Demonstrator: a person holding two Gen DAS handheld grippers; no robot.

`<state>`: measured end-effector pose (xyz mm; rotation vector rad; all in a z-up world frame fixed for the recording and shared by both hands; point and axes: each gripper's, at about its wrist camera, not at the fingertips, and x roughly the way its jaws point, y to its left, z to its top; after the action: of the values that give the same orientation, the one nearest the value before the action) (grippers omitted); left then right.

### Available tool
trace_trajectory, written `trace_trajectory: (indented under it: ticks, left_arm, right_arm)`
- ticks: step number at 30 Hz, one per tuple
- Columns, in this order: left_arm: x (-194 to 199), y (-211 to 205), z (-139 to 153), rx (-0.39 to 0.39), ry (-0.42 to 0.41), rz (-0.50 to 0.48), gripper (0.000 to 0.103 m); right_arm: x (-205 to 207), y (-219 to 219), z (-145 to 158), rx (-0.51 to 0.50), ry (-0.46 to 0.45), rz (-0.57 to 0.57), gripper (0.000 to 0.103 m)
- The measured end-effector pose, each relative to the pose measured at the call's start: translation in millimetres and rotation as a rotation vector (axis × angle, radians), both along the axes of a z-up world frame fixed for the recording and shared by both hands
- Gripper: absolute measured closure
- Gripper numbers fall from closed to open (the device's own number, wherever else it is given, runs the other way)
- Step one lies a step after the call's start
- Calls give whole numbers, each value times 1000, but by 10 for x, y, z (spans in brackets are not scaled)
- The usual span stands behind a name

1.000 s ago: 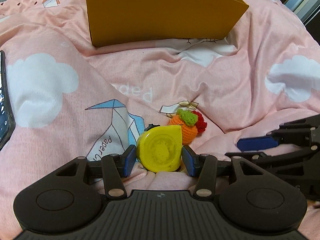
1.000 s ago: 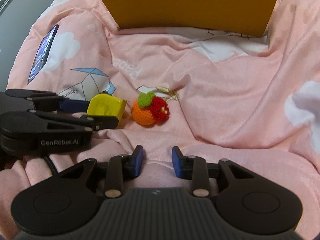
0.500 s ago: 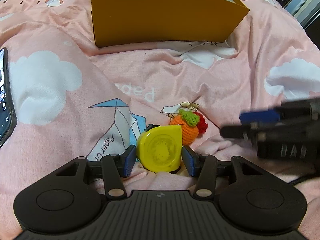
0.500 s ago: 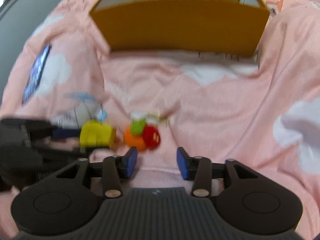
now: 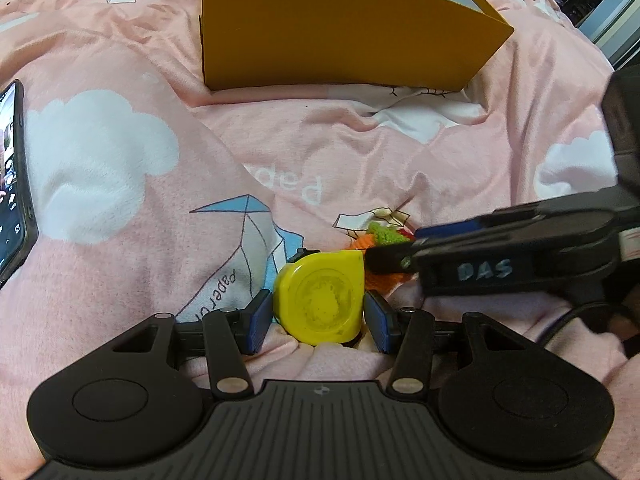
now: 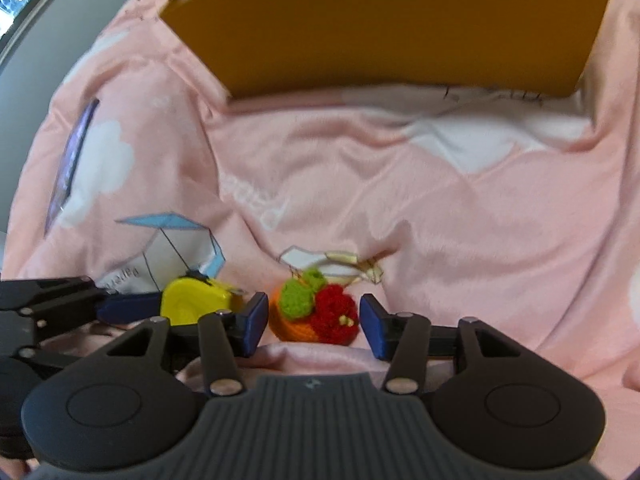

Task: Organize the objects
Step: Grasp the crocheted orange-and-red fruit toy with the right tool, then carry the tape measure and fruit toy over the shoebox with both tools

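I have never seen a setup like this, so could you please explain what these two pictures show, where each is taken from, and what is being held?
There is no robot here: a person holds a two-finger gripper in each hand, and a fisheye camera on each one looks forward along its fingers.

One picture is from the left gripper. Its blue pads sit against both sides of a yellow tape measure, so it looks gripped. The black tool coming in from the side is the other gripper.

The other picture is from the right gripper. Its jaws have just been opening and now stand on either side of a small crocheted fruit toy without pressing on it.

Everything lies on a pink blanket with cloud prints. Behind stands an open yellow box, and a phone lies at the edge.
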<state>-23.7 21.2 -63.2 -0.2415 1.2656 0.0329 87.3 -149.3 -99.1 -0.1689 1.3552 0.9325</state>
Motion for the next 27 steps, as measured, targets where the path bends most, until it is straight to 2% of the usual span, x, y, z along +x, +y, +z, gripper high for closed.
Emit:
trace_trajectory:
  ticks: [9, 12, 20, 27]
  left_arm:
    - [10, 4, -13, 1, -2, 0, 46]
    - [15, 8, -4, -8, -10, -2, 46]
    - [78, 22, 107, -20, -82, -21, 46]
    - [307, 115, 450, 15, -214, -27, 46]
  right_arm:
    - [7, 66, -210, 1, 69, 17, 53]
    - [-10, 36, -167, 10, 55, 10, 54]
    - [76, -189, 236, 121, -80, -82, 55]
    - [310, -231, 647, 178, -206, -82, 54]
